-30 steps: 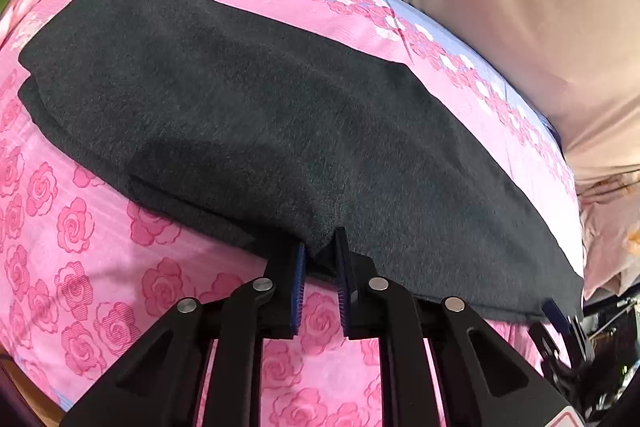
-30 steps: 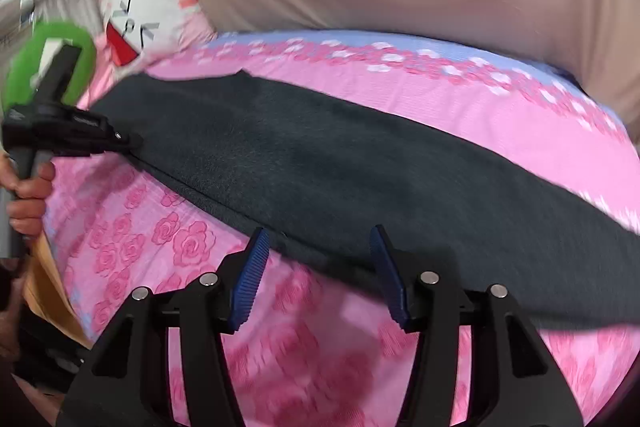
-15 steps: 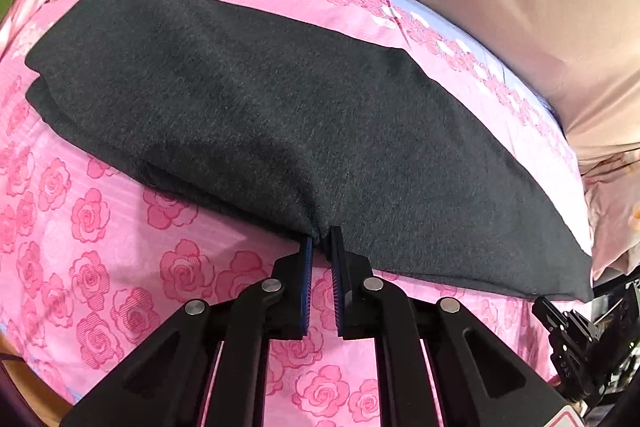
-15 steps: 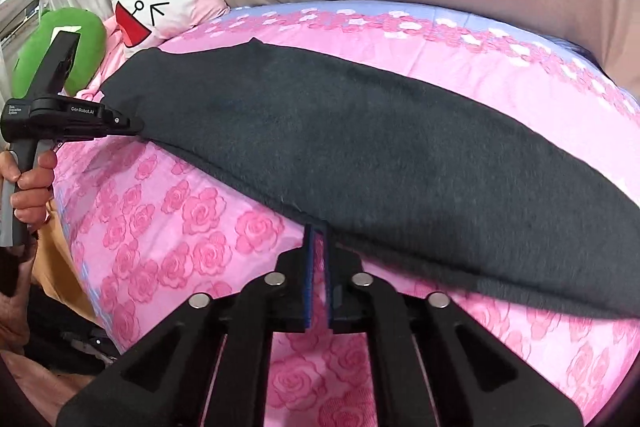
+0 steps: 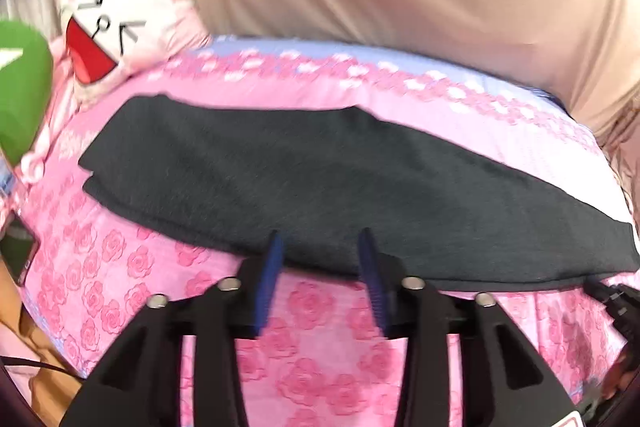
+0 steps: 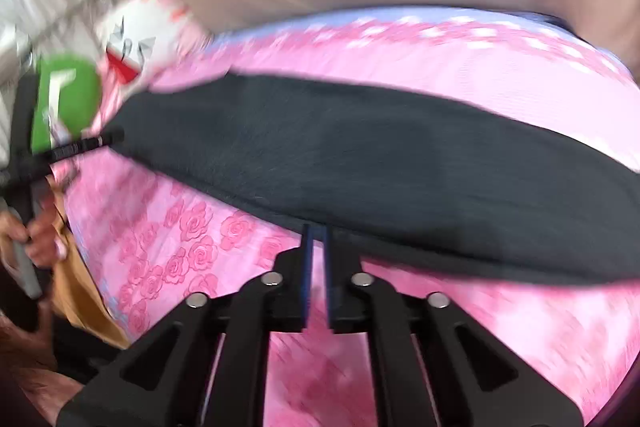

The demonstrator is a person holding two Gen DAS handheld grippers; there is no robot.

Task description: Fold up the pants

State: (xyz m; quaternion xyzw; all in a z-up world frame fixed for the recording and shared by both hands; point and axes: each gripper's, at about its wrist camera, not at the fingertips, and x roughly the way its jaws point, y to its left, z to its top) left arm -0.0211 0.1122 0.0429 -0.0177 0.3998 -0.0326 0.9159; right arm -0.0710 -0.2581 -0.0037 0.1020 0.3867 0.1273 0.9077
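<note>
- No brand or writing can be read in either view; the white cushion point(image 5: 120, 27) at the head of the bed carries only a drawn face with a red open mouth.
- The dark grey pants point(image 5: 320, 187) lie flat in a long strip across the pink rose-print bed sheet point(image 5: 320, 327).
- Left claw point(image 5: 320, 247): blue-padded fingers spread wide apart at the near edge of the pants, gripping nothing.
- Right claw point(image 6: 316, 239): fingers nearly closed at the near edge of the pants; motion blur hides whether cloth is pinched.
- Only the right wrist view shows the person's left hand point(image 6: 32, 239) gripping its handle by the green cushion point(image 6: 68, 99).
- Only the left wrist view shows a phone-like object point(image 5: 20, 255) at the bed's left edge.
</note>
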